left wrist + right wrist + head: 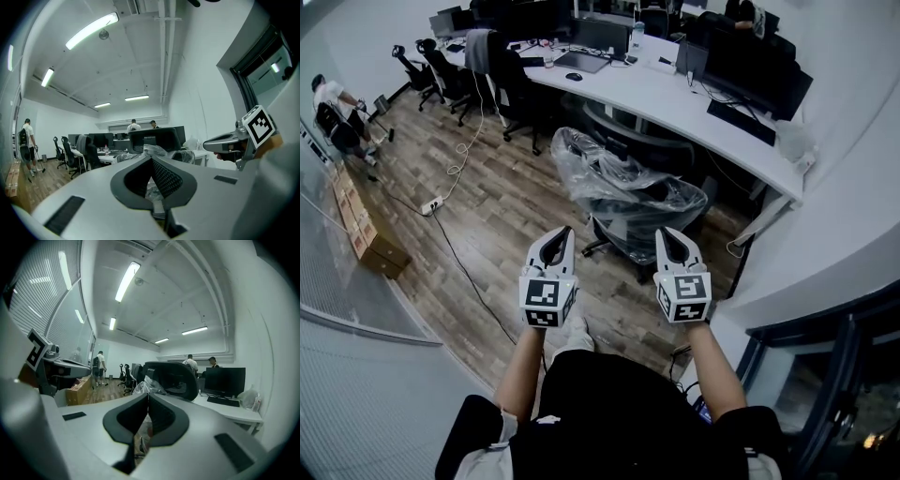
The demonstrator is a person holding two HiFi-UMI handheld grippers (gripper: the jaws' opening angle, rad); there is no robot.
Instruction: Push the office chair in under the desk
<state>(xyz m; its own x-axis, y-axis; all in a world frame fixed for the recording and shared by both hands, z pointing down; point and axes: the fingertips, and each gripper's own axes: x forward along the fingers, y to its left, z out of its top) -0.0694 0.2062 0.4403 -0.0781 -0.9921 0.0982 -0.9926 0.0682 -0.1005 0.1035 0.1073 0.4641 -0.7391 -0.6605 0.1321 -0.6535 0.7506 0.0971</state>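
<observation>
While both tongs were held level and side by side ahead of the person, neither one touched anything. The left gripper point(561, 234) had its jaws pressed together with nothing between them, and the right gripper point(668, 234) was the same, closed and empty.

The office chair point(633, 211) stood on the wooden floor point(497, 216) just beyond the two grippers, between them and the white desk point(675, 98). It was close to the desk edge but not yet tucked under it. A loose clear plastic cover point(600, 173) was draped over its dark backrest and seat.

It would probably roll easily on its star base point(609, 246), so it should need a steady shove rather than force. The film looked slack and slippery, and a tip pressed into it could slide or tear it. The firmer places were likely the stiff backrest frame or the seat edge beneath the wrap.

Closed jaws would serve well as blunt pushers, one on each side of the back, so the seat would not swivel. Pushing low would lessen the chance of tipping. A cable point(733, 249) lay by the desk leg near the chair and could snag a wheel.
</observation>
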